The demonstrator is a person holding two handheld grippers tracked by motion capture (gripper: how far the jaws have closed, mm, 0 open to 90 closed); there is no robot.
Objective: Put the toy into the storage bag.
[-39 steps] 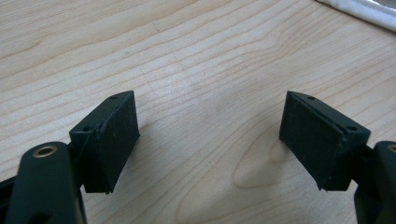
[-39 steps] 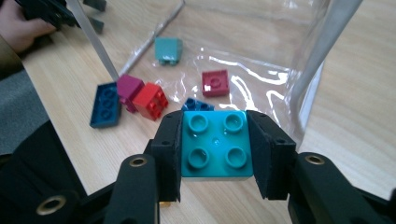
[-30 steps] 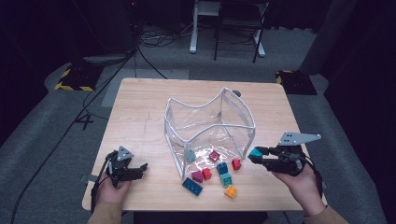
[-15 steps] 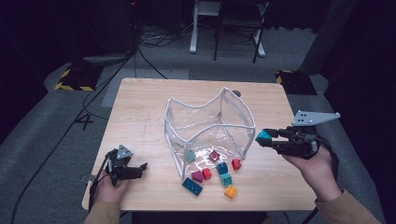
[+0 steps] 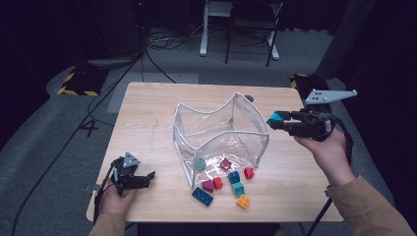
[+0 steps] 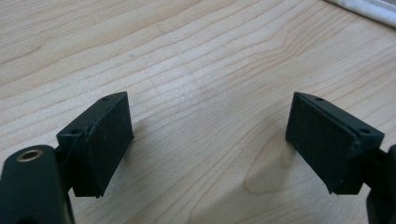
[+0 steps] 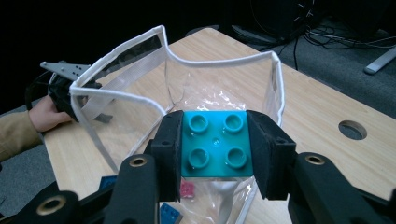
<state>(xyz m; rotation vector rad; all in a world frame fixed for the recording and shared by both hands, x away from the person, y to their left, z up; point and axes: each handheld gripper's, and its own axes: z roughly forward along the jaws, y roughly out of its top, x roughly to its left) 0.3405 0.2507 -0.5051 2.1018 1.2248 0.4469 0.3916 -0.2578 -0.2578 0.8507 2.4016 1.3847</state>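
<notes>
Jaws of my right tool (image 7: pixel 215 154) are clamping a teal four-stud block (image 7: pixel 216 142) by its two opposite sides, studs facing the camera, and I am holding it in the air just beside the right wall of the clear bag (image 5: pixel 221 129), level with its white-trimmed rim. In the high view the teal block (image 5: pixel 274 118) is sitting at the tip of the right tool (image 5: pixel 276 121), above the desk's right half, not yet over the bag's mouth. I am judging this as the carry step of dropping a loose block into the bag: the pick is done, the release is not.

Next, I am thinking the tool needs to travel leftward and a little toward the far edge until the block is clear of the rim and over the opening, then the jaws should part. The rim is sagging and wavy, so I would be keeping the block above it rather than brushing it.

My left tool (image 6: pixel 208 140) is standing open and empty, its pads low over bare wood near the desk's (image 5: pixel 147 118) near-left corner, apart from the bag. Several other blocks (image 5: pixel 223 179) are lying near the front edge, some just beside the bag's base.
</notes>
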